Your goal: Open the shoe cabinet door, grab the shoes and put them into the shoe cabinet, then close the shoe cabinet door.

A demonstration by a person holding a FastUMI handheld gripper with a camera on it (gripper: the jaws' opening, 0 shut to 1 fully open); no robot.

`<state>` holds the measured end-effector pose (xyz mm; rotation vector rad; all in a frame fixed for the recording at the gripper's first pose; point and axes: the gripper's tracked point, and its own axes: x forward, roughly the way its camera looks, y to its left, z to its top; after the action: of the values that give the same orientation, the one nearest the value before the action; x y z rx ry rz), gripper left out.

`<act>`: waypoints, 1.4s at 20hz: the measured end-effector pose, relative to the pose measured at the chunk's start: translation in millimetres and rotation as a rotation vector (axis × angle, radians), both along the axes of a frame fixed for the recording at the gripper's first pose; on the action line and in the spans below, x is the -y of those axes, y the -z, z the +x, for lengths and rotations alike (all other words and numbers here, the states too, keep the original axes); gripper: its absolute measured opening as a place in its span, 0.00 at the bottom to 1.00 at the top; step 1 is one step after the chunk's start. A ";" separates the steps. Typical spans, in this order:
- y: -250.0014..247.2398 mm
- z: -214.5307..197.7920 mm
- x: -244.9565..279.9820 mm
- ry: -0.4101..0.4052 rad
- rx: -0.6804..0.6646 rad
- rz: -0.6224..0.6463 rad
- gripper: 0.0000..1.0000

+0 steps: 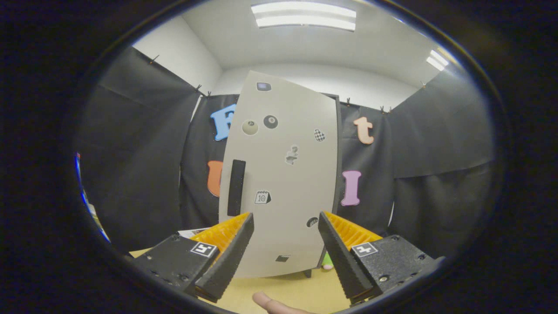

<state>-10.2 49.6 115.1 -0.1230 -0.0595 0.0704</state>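
Gripper view
Gripper (285, 226): fingers spread wide, holding nothing.
Cabinet: tall pale-grey shoe cabinet door (283, 174), sticker-dotted, stood shut just ahead of the fingers.
Handle: black vertical bar handle (236, 187) near the door's left edge.
Shoes: something green (328, 261) at the cabinet's foot, unclear.
Fingertip (270, 303): below.
Advice: any pull should take the bar squarely.

The shut cabinet door (279, 174) stands just ahead of the open jaws, with bare floor (301, 290) between
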 end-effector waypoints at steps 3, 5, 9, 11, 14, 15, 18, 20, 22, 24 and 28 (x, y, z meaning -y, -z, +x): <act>8.3 -24.9 7.8 0.009 -0.009 0.030 0.98; 11.6 -37.7 16.2 0.024 -0.017 0.052 0.98; 7.1 -64.1 19.7 0.023 0.009 0.063 0.98; 10.3 -77.3 29.7 0.053 0.006 0.079 0.98; 9.9 -99.6 22.2 0.029 0.005 0.070 0.98; 11.1 -106.0 19.2 0.008 0.005 0.065 0.98; 15.7 -119.3 14.2 -0.045 -0.004 0.069 0.98; 17.3 -125.8 15.8 -0.051 -0.001 0.065 0.98; 17.6 -125.9 24.9 -0.019 0.016 0.046 0.97; 20.8 -122.4 31.0 0.011 0.020 0.038 0.98; 35.3 -115.1 23.5 -0.012 -0.034 0.057 0.98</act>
<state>-125.3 26.2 79.8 -0.0643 -0.0281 0.0827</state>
